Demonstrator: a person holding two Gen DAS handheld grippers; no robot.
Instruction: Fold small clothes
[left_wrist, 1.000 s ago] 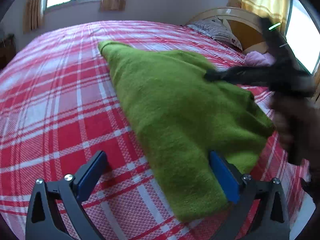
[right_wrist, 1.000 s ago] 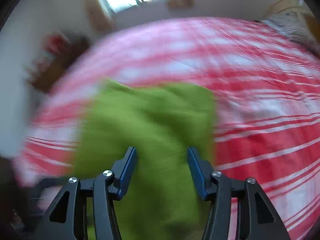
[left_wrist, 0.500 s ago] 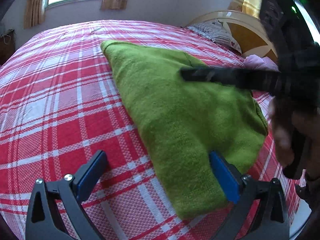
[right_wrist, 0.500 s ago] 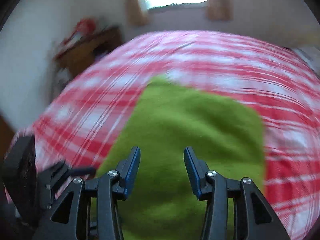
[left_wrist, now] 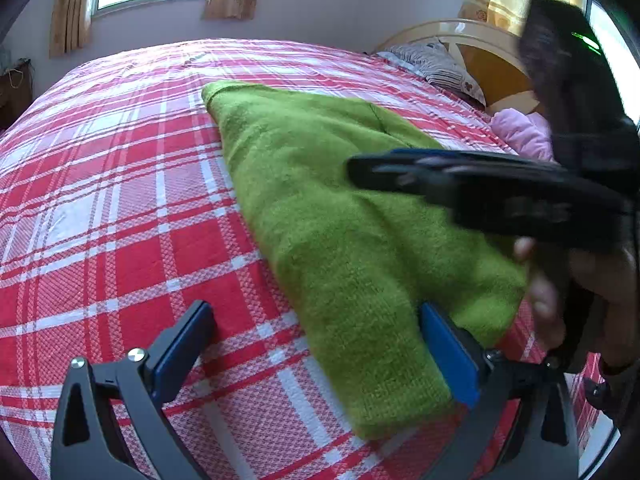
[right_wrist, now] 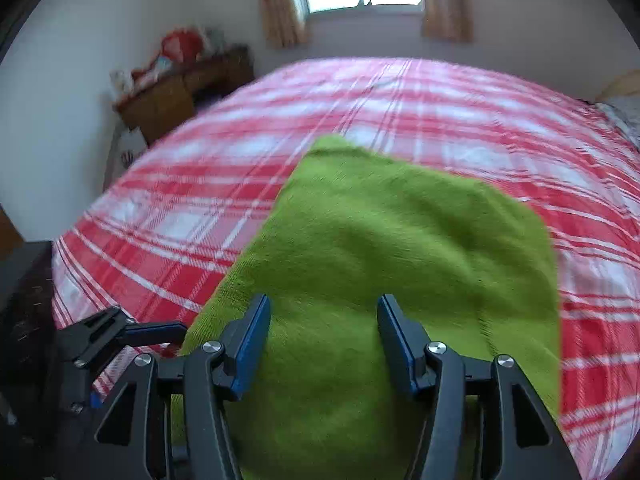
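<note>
A folded green fuzzy garment (left_wrist: pixel 340 232) lies on the red and white plaid bedspread (left_wrist: pixel 112 208). My left gripper (left_wrist: pixel 316 348) is open at the garment's near corner, its right pad against the cloth edge. My right gripper (right_wrist: pixel 320 340) is open and hovers over the garment (right_wrist: pixel 400 248) near its near end. It also shows in the left wrist view (left_wrist: pixel 472 184), reaching in from the right above the cloth. The left gripper shows at the lower left of the right wrist view (right_wrist: pixel 132 332).
A pink cloth (left_wrist: pixel 520 132) and a patterned pillow (left_wrist: pixel 436 68) lie by the wooden headboard (left_wrist: pixel 492 64). A wooden cabinet with clutter (right_wrist: pixel 180 88) stands beyond the bed's left side. Windows are in the far wall.
My right gripper has swung left over the garment and now points along it. The left gripper and the garment have stayed almost in place.
</note>
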